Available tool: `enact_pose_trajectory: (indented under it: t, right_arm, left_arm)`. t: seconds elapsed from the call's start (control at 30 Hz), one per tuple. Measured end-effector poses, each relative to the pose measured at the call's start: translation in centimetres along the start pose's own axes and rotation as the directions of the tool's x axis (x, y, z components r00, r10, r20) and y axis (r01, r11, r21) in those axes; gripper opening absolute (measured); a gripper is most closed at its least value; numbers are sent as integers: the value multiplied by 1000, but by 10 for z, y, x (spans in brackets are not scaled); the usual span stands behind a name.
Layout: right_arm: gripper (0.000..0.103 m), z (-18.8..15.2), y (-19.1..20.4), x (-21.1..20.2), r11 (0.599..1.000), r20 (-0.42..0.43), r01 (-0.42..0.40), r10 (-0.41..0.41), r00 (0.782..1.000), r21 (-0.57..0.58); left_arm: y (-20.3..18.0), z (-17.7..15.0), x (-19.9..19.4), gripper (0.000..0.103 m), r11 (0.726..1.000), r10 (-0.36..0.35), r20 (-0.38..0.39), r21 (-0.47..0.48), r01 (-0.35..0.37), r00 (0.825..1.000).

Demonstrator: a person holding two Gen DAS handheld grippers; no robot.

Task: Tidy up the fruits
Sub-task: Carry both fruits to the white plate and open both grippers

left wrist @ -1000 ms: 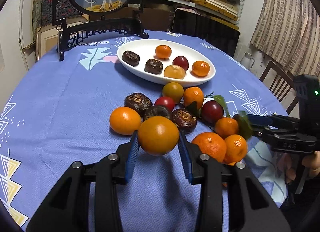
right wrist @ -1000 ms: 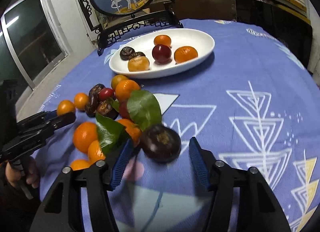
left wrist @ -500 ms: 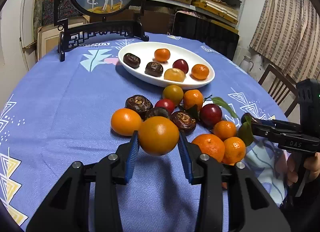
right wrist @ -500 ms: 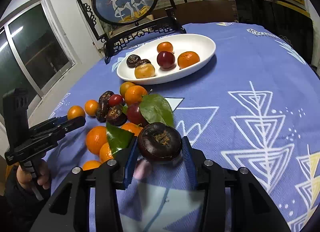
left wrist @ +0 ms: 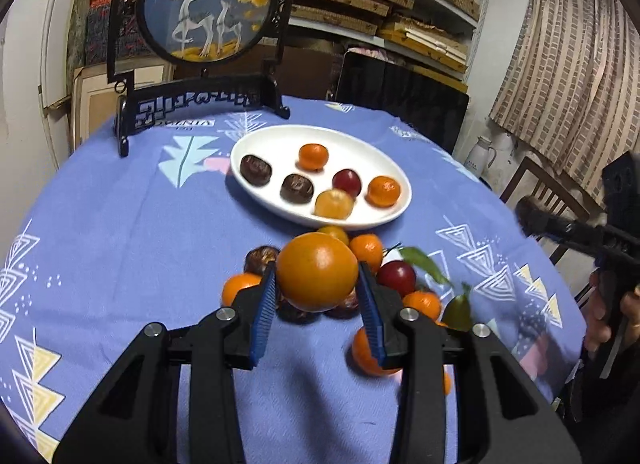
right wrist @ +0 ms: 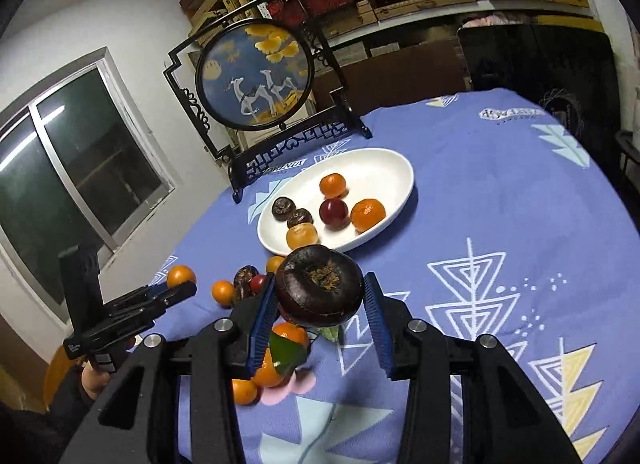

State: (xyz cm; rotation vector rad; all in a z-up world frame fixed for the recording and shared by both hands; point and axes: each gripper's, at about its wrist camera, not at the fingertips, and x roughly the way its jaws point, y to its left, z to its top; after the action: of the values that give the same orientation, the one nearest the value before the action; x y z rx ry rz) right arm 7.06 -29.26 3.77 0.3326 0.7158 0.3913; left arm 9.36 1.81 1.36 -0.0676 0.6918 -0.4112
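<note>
White plate on blue tablecloth with white and yellow triangle patterns.

White block lettering was printed on the blue tablecloth just in front of the black carved stand, reading upside down in the left wrist view and too distorted to spell out with certainty; a second white printed logo lay on the cloth near the far edge in the right wrist view, too small to read; faint red marks on the white jug could not be made out.
</note>
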Motion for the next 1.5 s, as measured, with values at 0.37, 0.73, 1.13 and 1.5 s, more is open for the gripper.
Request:
enact_pose_trajectory:
  t: [0.37, 0.73, 1.13, 1.5]
  right_arm:
    - [43, 50, -3, 67, 1000, -88, 4, -3, 996, 11]
    - [49, 115, -31, 186, 995, -155, 96, -91, 984, 26]
    - [73, 79, -23, 119, 996, -90, 89, -88, 992, 9]
    - [75, -17, -23, 45, 991, -113, 133, -130, 985, 20]
  left_arm:
    - [-14, 57, 54, 38, 999, -10, -54, 42, 12, 999]
    - [11, 122, 182, 42, 999, 46, -223, 9, -45, 974]
    - [-7, 72, 88, 76, 998, -58, -147, 30, 63, 987]
    - [-62, -47, 15, 79, 973, -73, -202, 199, 114, 977]
